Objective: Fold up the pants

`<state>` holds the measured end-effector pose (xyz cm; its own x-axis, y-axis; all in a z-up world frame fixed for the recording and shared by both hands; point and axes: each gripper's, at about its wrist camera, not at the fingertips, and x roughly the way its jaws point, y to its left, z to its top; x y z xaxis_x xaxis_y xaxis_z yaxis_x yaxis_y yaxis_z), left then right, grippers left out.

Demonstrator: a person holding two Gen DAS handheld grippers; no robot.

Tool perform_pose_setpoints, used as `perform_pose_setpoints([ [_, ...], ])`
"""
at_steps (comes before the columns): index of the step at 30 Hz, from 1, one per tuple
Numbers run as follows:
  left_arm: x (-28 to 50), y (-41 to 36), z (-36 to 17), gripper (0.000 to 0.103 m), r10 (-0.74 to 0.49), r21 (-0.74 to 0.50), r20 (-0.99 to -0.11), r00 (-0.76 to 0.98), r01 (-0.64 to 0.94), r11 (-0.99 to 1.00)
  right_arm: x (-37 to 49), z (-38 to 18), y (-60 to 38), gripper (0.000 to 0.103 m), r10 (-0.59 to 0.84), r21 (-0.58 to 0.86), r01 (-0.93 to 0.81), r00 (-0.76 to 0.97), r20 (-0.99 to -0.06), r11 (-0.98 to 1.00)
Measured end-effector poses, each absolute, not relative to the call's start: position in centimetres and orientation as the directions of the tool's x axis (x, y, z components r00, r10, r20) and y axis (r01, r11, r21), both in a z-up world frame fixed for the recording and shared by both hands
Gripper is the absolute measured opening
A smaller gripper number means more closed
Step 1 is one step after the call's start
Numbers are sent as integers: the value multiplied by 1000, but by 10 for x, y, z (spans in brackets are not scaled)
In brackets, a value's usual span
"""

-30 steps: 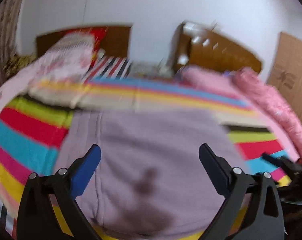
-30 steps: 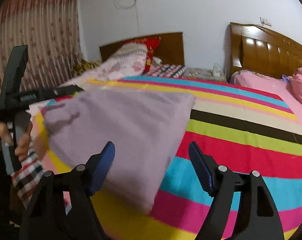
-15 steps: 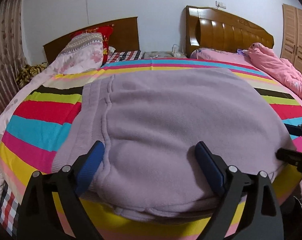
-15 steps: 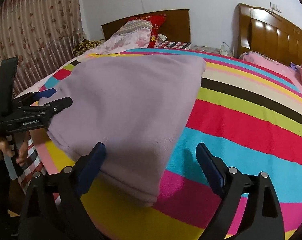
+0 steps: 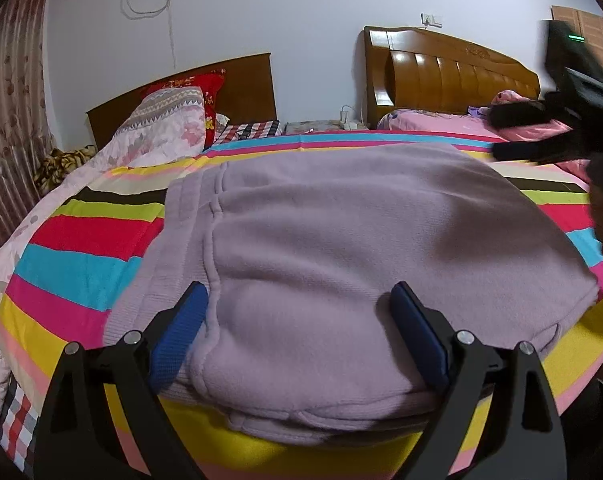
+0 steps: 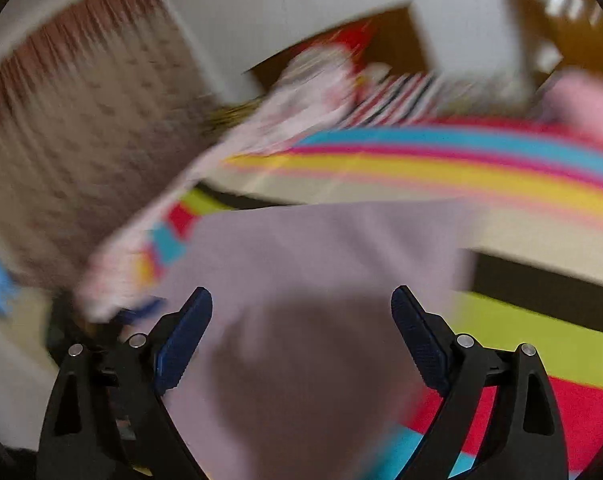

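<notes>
Lilac pants point(image 5: 341, 240) folded flat on striped bedspread point(image 5: 73, 272).

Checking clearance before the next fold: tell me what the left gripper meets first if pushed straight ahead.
Probably the folded lilac fleece pants on the striped bedspread; the left gripper already straddles their near edge with fingers apart.

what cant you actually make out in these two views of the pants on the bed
- Right wrist view: motion blur smears the lilac pants, so folds and edges cannot be read.
- Left wrist view: the near hem of the pants is hidden behind the open left gripper.
- Left wrist view: the right gripper is blurred and cut off by the right edge.
</notes>
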<state>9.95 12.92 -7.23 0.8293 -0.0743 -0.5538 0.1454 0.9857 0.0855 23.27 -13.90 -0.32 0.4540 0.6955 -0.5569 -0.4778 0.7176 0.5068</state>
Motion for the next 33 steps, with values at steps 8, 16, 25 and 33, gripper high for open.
perform_pose_setpoints([
  [8,100,132,-73,92,-81,88,-542,836,152,985,332,-31,-151,83,541,444,-309,496,-679,841],
  [16,98,131,-74,92,-81,90,-531,843,152,984,320,-18,-85,89,618,411,-507,356,-701,758],
  [25,97,130,-72,92,-79,91,-536,841,151,984,321,18,-67,89,560,352,-462,463,-687,814],
  [33,100,128,-70,92,-78,95,-548,833,155,983,314,-19,-24,89,402,177,-482,415,-817,858],
])
